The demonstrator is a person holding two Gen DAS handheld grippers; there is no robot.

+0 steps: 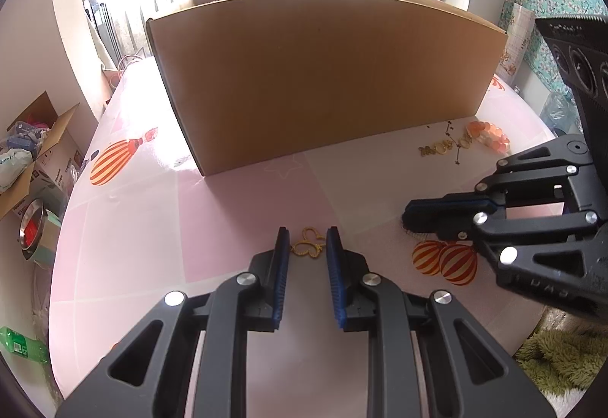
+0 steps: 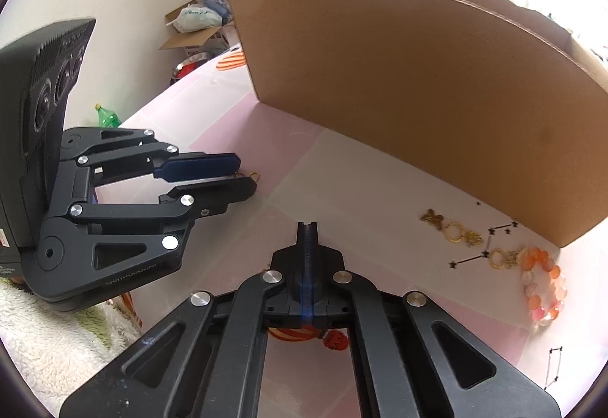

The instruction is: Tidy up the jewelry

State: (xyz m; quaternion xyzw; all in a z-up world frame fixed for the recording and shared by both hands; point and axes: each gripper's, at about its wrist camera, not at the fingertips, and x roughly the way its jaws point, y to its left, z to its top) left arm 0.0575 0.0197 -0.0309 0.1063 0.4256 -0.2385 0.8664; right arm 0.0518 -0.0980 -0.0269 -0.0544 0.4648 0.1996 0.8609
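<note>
A gold butterfly-shaped pendant (image 1: 307, 246) lies on the pink tablecloth between the open blue-padded fingers of my left gripper (image 1: 307, 241). In the right wrist view the left gripper (image 2: 247, 176) shows at the left with a bit of the gold piece (image 2: 254, 175) past its tips. My right gripper (image 2: 307, 228) is shut and empty; it shows at the right of the left wrist view (image 1: 408, 216). More gold charms (image 2: 454, 231), black star chains (image 2: 490, 239) and an orange bead bracelet (image 2: 545, 288) lie by the box's right end.
A large open cardboard box (image 1: 323, 76) stands on the table (image 1: 133, 228) behind the jewelry. Off the table's left edge are a box of clutter (image 1: 34, 152), a metal bowl (image 1: 32, 228) and a green bottle (image 1: 19, 342). A green rug (image 1: 562, 353) lies at the right.
</note>
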